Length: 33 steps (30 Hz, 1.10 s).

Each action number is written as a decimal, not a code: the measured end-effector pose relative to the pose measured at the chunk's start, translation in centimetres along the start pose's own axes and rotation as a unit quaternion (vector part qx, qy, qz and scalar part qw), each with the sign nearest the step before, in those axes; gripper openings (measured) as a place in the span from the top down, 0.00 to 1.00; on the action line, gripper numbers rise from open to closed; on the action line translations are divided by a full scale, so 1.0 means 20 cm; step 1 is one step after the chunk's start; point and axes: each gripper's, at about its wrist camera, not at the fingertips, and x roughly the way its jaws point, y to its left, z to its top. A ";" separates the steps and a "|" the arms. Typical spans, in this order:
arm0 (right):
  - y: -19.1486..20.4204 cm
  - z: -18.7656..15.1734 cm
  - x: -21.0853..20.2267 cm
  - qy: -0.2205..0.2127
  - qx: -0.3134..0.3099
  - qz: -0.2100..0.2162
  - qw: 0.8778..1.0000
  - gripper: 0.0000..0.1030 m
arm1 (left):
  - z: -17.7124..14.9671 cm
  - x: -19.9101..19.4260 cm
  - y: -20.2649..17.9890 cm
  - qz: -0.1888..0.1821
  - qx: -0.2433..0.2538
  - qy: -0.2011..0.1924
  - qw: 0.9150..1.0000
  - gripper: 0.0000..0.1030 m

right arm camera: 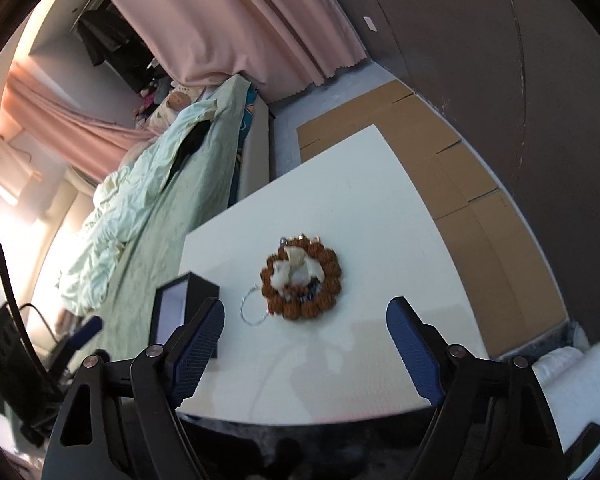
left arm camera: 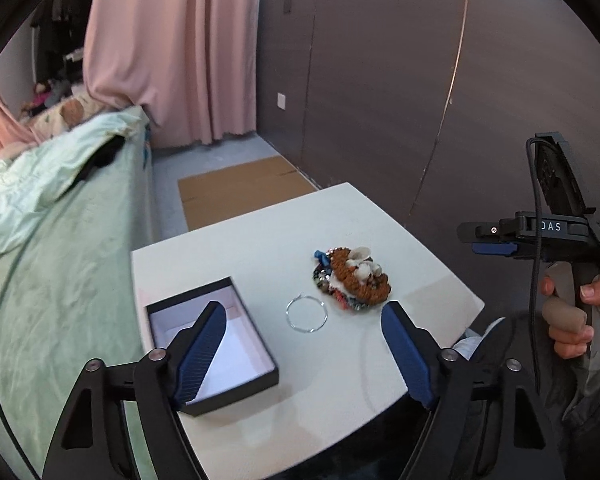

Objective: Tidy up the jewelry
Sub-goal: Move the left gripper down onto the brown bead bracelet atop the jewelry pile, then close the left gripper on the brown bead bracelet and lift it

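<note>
Both the left tongs (left arm camera: 304, 320) and right tongs (right arm camera: 306, 316) were spread wide, empty. On the smooth white bench (left arm camera: 236, 248) lay a thin wire hoop (left arm camera: 306, 314) between a black rectangular box (left arm camera: 212, 344) and a knobbly brown bead bracelet (right arm camera: 302, 276) heaped with shells.

Left gripper (left arm camera: 304, 320) hovers, jaws spread wide; right gripper (right arm camera: 306, 316) likewise agape, gripped by right hand (left arm camera: 576, 316).

Beneath the brown bead bracelet (left arm camera: 362, 280), the smaller pieces in the jewelry pile (left arm camera: 328, 276) were too tangled to identify. The left gripper's near finger (left arm camera: 204, 344) covered part of the box (left arm camera: 236, 360) interior.
</note>
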 end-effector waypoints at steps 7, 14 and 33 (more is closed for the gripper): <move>0.00 0.12 0.10 0.019 0.024 0.024 0.999 0.22 | 0.14 0.21 -0.01 -0.033 -0.005 0.036 0.999 0.36; -0.07 0.15 0.16 0.000 0.035 0.030 0.999 0.22 | 0.24 0.43 -0.05 -0.064 -0.007 0.075 0.995 0.53; -0.30 0.16 0.30 0.031 0.108 0.045 0.993 0.22 | 0.28 0.91 -0.09 -0.085 -0.016 0.171 0.981 0.63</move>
